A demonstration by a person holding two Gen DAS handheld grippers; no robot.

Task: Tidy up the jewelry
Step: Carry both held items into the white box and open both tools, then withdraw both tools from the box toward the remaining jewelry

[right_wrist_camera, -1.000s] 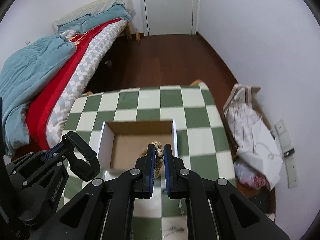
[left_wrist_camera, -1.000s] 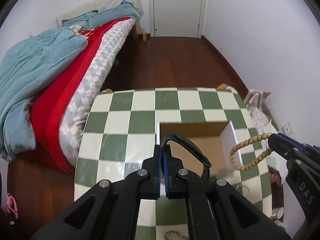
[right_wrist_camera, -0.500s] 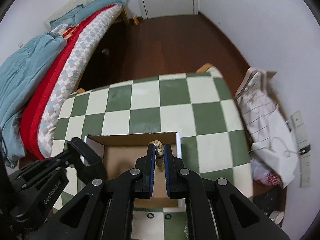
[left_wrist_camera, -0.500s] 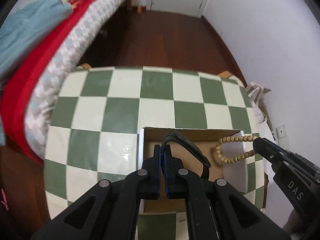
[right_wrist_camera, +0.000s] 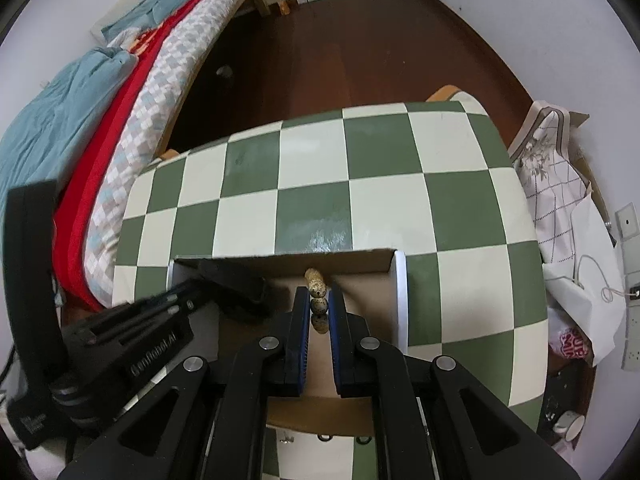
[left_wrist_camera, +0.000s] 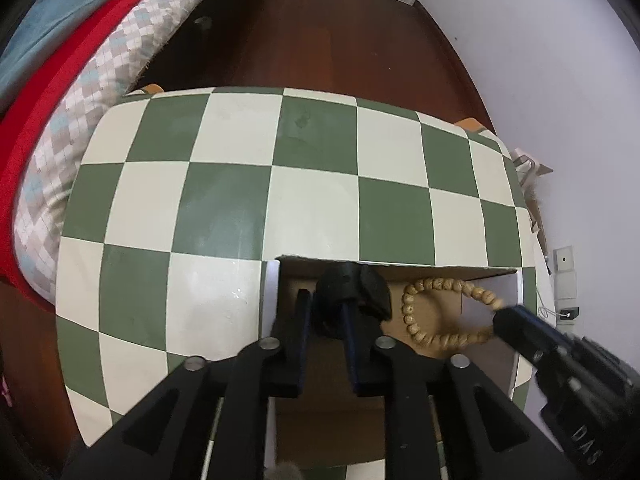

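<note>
1. The beaded bracelet (left_wrist_camera: 436,312) is hanging inside the cardboard box (left_wrist_camera: 516,288), low over its floor; whether it is touching down I cannot tell. The right tool (right_wrist_camera: 319,308) is clenching it by a couple of beads, a pinch on one edge so the rest of the loop can drop freely.

2. In the left wrist view the loop is spreading open, its long axis running left to right across the box, the free end pointing toward the black strap (left_wrist_camera: 354,292) and the pinched end toward the box's right wall.

3. That strap, a dark bracelet or band, is sitting between the fingers of the left tool (left_wrist_camera: 324,320). The jaws are standing visibly apart, so I judge the grip is released or only loose; the band looks to be resting in the box's left half. It is arching upward, its curve facing the far wall.

4. Both pieces are sharing the box side by side, near each other, not tangled as far as I can see. That looks deliberate: one item per half.

5. The box is sitting on the green-and-white checkered bench (left_wrist_camera: 312,208), at its near edge.

6. Small rings (right_wrist_camera: 324,437) are lying on the bench just in front of the box, probably waiting their turn.

7. Beyond the bench, a bed (right_wrist_camera: 100,112) is lining the left wall.
</note>
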